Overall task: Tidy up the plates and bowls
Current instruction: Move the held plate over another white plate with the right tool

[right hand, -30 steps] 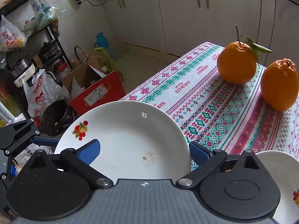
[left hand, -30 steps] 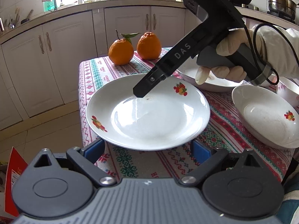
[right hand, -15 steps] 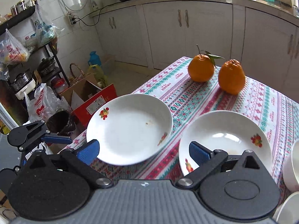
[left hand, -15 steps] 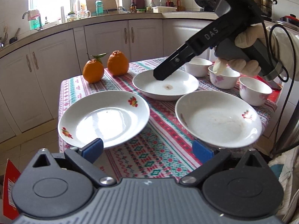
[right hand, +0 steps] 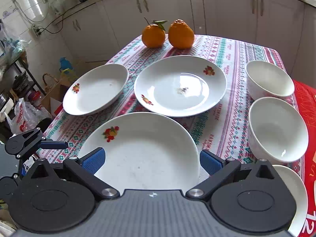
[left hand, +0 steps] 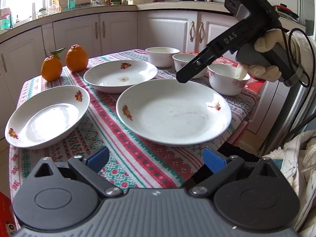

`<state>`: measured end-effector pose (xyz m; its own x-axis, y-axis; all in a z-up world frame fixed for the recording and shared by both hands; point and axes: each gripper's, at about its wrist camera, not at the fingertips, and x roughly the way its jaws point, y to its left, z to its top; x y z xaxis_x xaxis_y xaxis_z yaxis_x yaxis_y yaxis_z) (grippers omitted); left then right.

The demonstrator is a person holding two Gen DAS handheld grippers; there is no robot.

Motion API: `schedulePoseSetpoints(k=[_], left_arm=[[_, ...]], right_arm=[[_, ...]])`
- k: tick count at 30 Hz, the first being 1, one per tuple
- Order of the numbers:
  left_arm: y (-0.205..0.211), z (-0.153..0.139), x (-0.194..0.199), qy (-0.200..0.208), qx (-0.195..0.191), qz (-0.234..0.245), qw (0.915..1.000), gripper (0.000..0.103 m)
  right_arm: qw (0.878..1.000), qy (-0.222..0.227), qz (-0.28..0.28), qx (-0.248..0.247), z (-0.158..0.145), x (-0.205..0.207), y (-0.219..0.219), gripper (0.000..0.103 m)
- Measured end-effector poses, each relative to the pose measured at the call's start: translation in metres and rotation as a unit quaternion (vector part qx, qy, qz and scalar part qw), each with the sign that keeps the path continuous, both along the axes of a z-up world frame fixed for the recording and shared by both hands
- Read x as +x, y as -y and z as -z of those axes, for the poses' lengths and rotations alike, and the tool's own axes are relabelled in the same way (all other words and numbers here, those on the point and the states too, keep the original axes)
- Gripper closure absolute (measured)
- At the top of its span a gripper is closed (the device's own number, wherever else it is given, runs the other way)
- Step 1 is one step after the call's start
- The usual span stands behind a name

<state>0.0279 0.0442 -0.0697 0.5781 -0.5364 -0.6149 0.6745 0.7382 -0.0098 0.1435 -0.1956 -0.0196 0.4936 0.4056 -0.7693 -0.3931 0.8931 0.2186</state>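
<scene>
Fingers (right hand: 92, 161) of both grippers spread and empty, nearest plate (right hand: 146, 152) just ahead between the right pair

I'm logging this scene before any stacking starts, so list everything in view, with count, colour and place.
plates: 3, white with fruit prints; near plate closest to both grippers, middle plate beyond it, left plate at the table's left edge
bowls: 3, white, in a row along the table's right side; far bowl, middle bowl, near bowl partly hidden
oranges: 2, orange, far end of the table; one with leaves, one without
tablecloth: 1, red, green and white pattern, covering the table
left gripper: open, empty
right gripper: open, empty, above the near plate
gloved hand: white glove, holding the right gripper
</scene>
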Motion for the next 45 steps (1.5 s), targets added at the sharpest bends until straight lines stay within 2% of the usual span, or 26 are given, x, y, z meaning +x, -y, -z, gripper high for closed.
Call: schedulePoseSetpoints(k=[5, 12, 17, 22, 24, 29, 35, 45], left_arm=[[0.014, 0.007, 0.003, -0.01, 0.009, 0.016, 0.9998, 0.002], [0.024, 0.01, 0.01, -0.009, 0.007, 0.018, 0.9998, 0.002], [0.031, 0.012, 0.011, -0.006, 0.005, 0.029, 0.9996, 0.002], [0.035, 0.014, 0.013, -0.006, 0.004, 0.031, 0.9995, 0.002], [0.035, 0.015, 0.013, -0.008, 0.002, 0.031, 0.9995, 0.002], [0.035, 0.015, 0.014, -0.007, 0.004, 0.032, 0.9995, 0.002], [0.037, 0.016, 0.017, -0.009, 0.007, 0.035, 0.9993, 0.003], [0.037, 0.015, 0.019, -0.013, 0.01, 0.039, 0.9991, 0.003]], right_arm=[[1.0, -0.023, 0.011, 0.0, 0.013, 0.011, 0.009, 0.0], [0.999, -0.039, -0.012, -0.004, 0.023, 0.019, 0.003, 0.0], [0.999, -0.036, -0.025, -0.017, 0.025, 0.023, -0.002, 0.0], [0.998, -0.043, -0.049, -0.021, 0.024, 0.03, -0.005, 0.006], [0.997, -0.05, -0.058, -0.029, 0.027, 0.034, -0.007, 0.016], [0.995, -0.073, -0.068, -0.029, 0.033, 0.044, -0.007, 0.021], [0.994, -0.087, -0.07, -0.013, 0.036, 0.052, -0.003, 0.022], [0.994, -0.08, -0.074, -0.009, 0.035, 0.05, -0.002, 0.022]])
